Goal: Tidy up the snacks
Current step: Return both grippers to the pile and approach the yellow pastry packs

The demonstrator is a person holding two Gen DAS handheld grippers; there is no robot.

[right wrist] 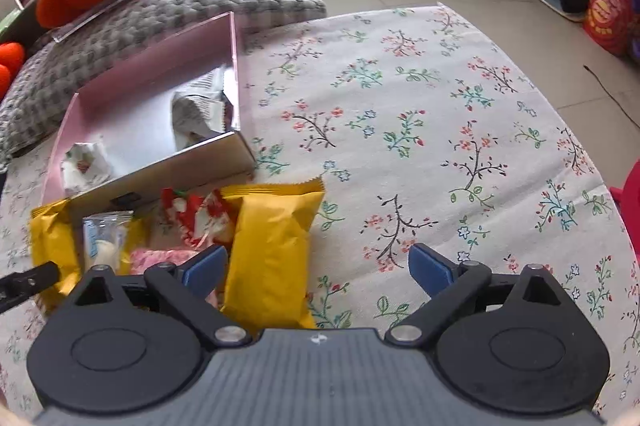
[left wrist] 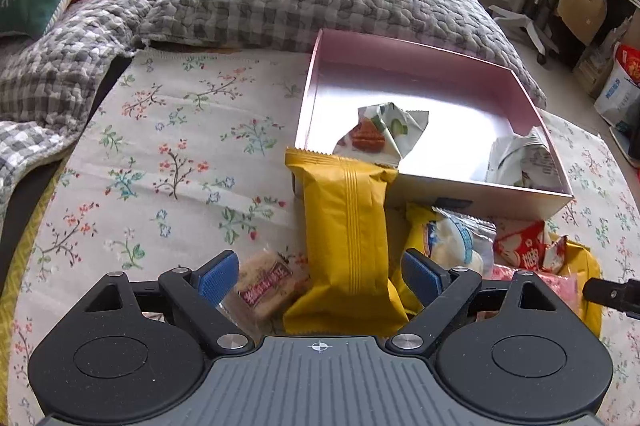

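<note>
Left wrist view: the left gripper [left wrist: 322,276] stands wide open astride a yellow snack packet [left wrist: 348,238], its blue pads not pressing it. A beige wafer packet [left wrist: 266,284] lies beside it on the floral tablecloth [left wrist: 180,153]. Beyond, the pink box [left wrist: 480,193] holds two white wrapped snacks [left wrist: 384,133]. Right wrist view: the right gripper [right wrist: 318,270], likewise open, has a second yellow packet [right wrist: 272,250] by its left finger, untouched.

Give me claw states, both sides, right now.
Left claw: open, straddling a yellow snack pack, pads not on it.
Right claw: open, holding nothing; another yellow pack lies by its left finger.
</note>
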